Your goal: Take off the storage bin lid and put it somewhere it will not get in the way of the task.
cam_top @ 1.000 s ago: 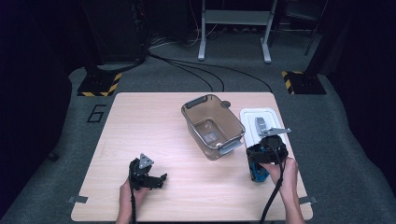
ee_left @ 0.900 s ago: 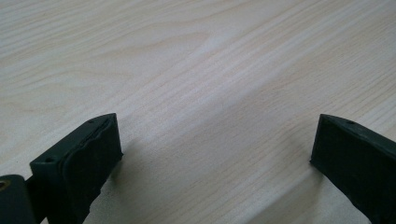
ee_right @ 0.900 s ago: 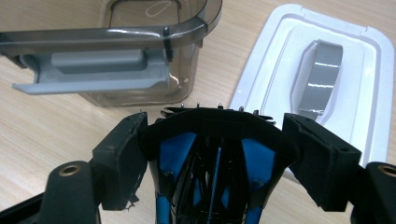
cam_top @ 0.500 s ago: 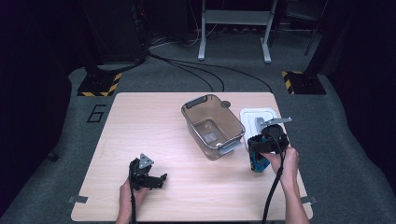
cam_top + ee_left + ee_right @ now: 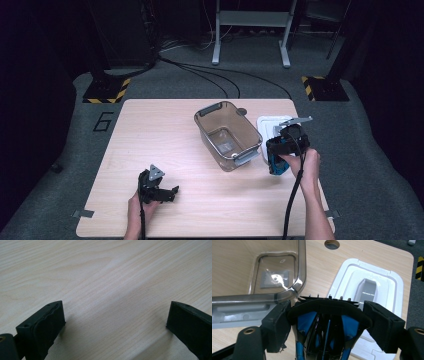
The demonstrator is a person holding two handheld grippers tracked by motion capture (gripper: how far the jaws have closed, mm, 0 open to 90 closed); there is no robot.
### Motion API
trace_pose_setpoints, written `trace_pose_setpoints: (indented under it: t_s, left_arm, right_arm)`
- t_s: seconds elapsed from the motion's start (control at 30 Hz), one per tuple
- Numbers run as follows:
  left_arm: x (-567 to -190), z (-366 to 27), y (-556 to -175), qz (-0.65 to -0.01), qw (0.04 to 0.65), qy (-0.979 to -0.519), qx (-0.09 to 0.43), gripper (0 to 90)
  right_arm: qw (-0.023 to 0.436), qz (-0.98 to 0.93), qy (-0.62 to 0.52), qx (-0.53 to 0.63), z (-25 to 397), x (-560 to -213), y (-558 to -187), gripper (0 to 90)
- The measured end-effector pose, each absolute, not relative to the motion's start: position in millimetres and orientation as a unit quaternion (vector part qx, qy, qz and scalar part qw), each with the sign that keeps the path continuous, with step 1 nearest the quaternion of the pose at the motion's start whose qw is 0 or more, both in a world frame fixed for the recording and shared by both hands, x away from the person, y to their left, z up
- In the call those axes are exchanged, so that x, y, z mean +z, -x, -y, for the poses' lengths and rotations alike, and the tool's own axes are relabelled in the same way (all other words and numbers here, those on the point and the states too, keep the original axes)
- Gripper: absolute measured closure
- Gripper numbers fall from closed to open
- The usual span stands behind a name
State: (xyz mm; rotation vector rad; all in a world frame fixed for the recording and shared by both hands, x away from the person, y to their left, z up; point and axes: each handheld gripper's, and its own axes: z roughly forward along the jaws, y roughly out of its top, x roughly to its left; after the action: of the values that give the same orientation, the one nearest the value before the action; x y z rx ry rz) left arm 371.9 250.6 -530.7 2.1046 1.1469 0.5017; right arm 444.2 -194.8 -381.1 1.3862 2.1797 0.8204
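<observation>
R gripper [image 5: 325,312] clamped on black-blue tool [image 5: 324,327], lifted beside clear bin [image 5: 227,135], prob for drop-in. L gripper [image 5: 115,317] parked on table [image 5: 150,130], jaws apart, empty.

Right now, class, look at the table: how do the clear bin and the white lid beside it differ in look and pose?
The clear bin is see-through, smoky and deep, standing open with nothing inside; the white lid is opaque, flat and low, lying on the table. The clear bin has grey handles at its ends; the white lid has a grey recess in its middle. The right tool, holding a black and blue object, hangs over the lid's near edge, not the bin. Both are rounded rectangles.
</observation>
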Motion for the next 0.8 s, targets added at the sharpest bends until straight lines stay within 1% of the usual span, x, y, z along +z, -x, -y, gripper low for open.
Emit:
trace_pose_setpoints:
  t_s: [0.8]
  left_arm:
    - [-530.7, -250.6, -371.8, -0.44, 0.339, -0.808, 0.193, 1.6]
  right_arm:
    - [0.223, -0.784, -0.504, 0.285, 193.1, -361.7, -475.4, 24.2]
